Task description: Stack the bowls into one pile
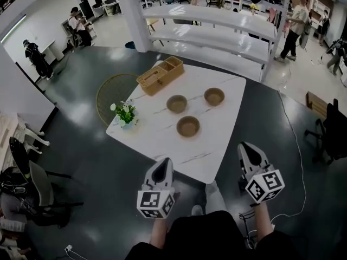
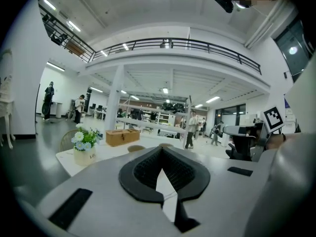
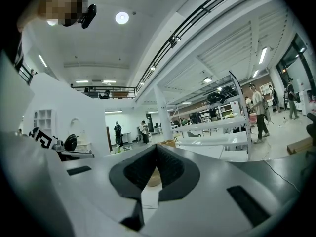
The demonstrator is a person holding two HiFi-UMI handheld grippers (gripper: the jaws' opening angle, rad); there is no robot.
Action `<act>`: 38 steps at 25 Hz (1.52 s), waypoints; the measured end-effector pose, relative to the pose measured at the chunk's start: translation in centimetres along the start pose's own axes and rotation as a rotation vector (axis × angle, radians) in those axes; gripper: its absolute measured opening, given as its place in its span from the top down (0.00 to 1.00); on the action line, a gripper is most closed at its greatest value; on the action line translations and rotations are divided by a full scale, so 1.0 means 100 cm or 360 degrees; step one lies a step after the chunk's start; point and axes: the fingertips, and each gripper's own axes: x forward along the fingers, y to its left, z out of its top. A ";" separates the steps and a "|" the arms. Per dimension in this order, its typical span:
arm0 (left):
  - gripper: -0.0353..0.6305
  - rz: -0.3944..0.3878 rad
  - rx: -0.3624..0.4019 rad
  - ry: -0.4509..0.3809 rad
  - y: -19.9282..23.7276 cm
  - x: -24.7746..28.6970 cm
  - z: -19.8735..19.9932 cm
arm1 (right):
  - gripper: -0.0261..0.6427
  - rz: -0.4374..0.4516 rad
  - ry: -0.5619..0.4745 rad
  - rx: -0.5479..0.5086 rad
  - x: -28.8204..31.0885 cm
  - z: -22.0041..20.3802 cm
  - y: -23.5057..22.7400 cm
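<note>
Three brown bowls stand apart on the white marble table [image 1: 217, 156]: one at the near middle [image 1: 188, 126], one behind it to the left [image 1: 177, 103], one at the back right [image 1: 214, 96]. My left gripper [image 1: 162, 164] hovers over the table's near edge, shut and empty. My right gripper [image 1: 246, 148] is off the table's near right corner, also shut and holding nothing. In the left gripper view two bowls [image 2: 137, 147] show low beyond the closed tips [image 2: 162, 150]. In the right gripper view one bowl [image 3: 154, 178] shows through the gap below the closed tips [image 3: 157, 147].
A wooden box [image 1: 160, 75] sits at the table's back left corner, and a small pot of flowers [image 1: 126, 114] at its left edge. A round wicker chair [image 1: 111, 93] stands left of the table. White shelving [image 1: 217, 23] lies behind, with people walking in the distance.
</note>
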 end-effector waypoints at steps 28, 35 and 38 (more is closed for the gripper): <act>0.92 0.0130 -0.0174 0.0166 0.014 0.190 -0.002 | 0.94 0.0273 0.0219 -0.0010 0.194 -0.001 -0.121; 0.92 0.0113 -0.0179 0.0259 0.023 0.226 -0.008 | 0.94 0.0285 0.0352 0.0013 0.236 -0.018 -0.146; 0.92 0.0097 -0.0195 0.0272 0.030 0.245 -0.008 | 0.94 0.0279 0.0412 0.0057 0.257 -0.026 -0.157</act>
